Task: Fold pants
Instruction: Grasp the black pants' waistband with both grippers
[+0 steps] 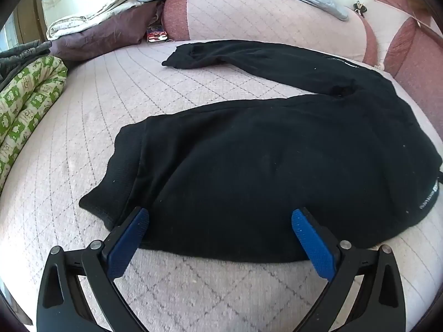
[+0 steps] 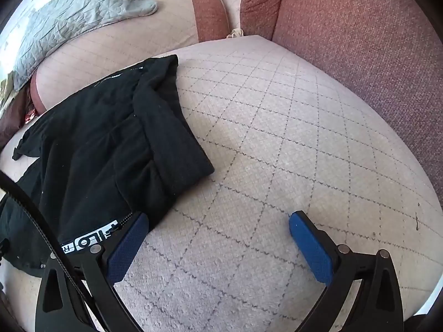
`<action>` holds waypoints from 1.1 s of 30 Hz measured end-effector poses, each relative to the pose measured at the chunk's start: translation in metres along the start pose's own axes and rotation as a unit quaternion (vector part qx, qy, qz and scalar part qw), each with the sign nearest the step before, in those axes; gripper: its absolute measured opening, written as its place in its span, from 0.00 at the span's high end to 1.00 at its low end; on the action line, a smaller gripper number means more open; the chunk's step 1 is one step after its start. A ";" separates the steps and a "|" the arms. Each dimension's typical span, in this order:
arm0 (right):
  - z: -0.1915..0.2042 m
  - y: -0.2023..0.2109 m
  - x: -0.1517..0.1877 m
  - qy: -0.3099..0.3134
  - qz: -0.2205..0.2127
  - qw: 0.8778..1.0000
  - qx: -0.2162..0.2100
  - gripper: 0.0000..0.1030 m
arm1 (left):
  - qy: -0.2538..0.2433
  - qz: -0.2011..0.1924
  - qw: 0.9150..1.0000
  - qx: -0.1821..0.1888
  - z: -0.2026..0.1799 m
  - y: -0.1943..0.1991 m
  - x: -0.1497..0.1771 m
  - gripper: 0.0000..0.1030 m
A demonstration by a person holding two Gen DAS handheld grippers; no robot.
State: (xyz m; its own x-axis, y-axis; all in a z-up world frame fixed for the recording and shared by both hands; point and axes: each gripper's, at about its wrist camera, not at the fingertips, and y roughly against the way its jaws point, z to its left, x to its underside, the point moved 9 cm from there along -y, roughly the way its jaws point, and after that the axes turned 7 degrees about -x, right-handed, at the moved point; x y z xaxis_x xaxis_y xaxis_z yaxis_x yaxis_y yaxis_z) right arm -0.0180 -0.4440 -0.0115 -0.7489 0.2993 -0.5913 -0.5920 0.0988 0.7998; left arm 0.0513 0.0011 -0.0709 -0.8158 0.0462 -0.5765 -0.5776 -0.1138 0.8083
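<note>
The black pants (image 1: 249,160) lie spread on the quilted sofa seat (image 1: 91,127), one leg reaching toward the backrest cushion (image 1: 249,13). The left hand-held gripper (image 1: 220,215) is wide open, holding nothing, with both blue fingertips over the near edge of the pants. The right hand-held gripper (image 2: 218,220) is also wide open and empty; its left fingertip (image 2: 135,227) is just beside the waistband (image 2: 171,127).

The quilted pink couch seat (image 1: 83,127) bears the black pants (image 1: 249,166) lying spread, unfolded.
</note>
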 end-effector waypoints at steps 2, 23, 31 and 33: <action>0.000 0.000 -0.001 0.001 0.005 1.000 0.001 0.00 | -0.005 0.007 1.000 0.001 0.006 0.010 -0.002 0.24; 0.053 0.004 -0.012 -0.064 0.046 0.983 -0.164 0.34 | 0.108 0.017 0.991 0.079 0.112 -0.004 -0.030 0.24; 0.075 -0.018 -0.026 -0.084 0.045 0.986 -0.139 0.70 | 0.046 0.015 0.997 0.056 0.056 -0.004 -0.039 0.86; 0.073 -0.013 -0.027 -0.121 0.045 0.976 -0.174 0.75 | 0.063 0.022 0.995 0.070 0.058 0.000 -0.040 0.86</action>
State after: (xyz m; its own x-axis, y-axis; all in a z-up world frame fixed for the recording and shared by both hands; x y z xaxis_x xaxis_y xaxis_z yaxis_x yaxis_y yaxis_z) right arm 0.0314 -0.3844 0.0014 -0.7353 0.5107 -0.4455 -0.6239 -0.2534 0.7393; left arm 0.0824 0.0566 -0.0406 -0.8360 -0.0819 -0.5426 -0.5461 0.0269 0.8373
